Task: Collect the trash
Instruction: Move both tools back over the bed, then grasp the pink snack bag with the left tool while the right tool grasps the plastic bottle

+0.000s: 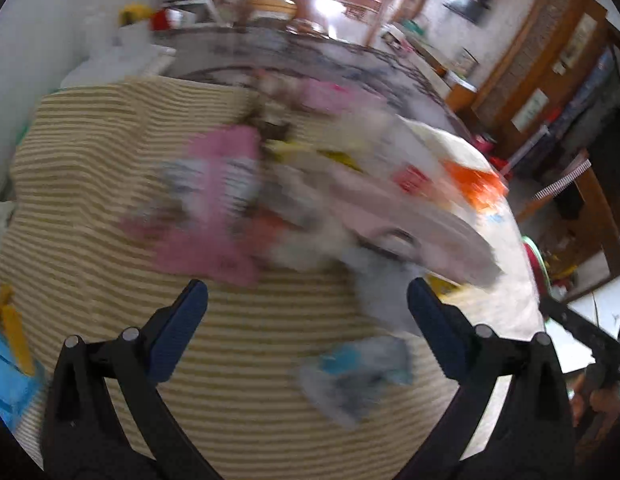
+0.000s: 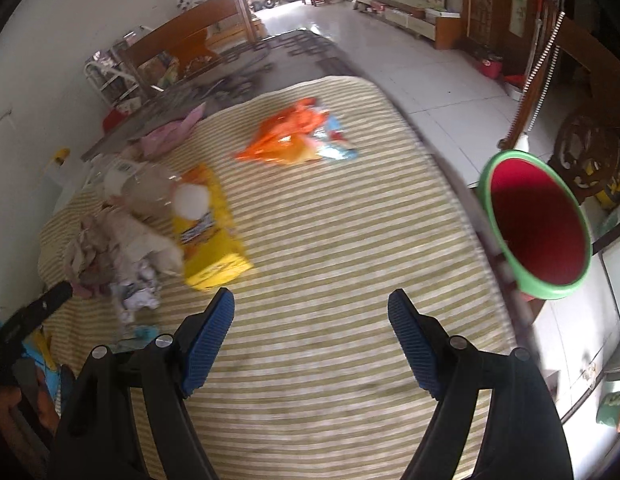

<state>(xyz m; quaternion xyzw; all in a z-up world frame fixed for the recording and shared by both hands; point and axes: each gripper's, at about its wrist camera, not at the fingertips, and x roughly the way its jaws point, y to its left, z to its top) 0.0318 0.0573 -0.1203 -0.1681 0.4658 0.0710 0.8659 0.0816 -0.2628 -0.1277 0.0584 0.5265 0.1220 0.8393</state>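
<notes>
Trash lies scattered on a striped mat [image 2: 330, 264]. In the right wrist view I see an orange wrapper [image 2: 288, 134], a yellow box [image 2: 208, 232], a clear plastic bottle [image 2: 150, 190] and crumpled paper [image 2: 136, 280]. A red bin with a green rim [image 2: 538, 224] stands off the mat's right edge. My right gripper [image 2: 312, 322] hangs open over bare mat with nothing between its fingers. The left wrist view is blurred: pink wrappers [image 1: 220, 204], a blue-and-white wrapper [image 1: 358, 376] and the striped mat [image 1: 90, 200] show. My left gripper [image 1: 308, 308] is open and empty above the mat.
A patterned grey rug [image 2: 270, 60] lies beyond the mat on white floor tiles [image 2: 430, 80]. A wooden bench [image 2: 190, 40] stands at the back left, wooden furniture [image 2: 570, 60] along the right wall. A pink cloth [image 2: 170, 134] lies at the mat's far edge.
</notes>
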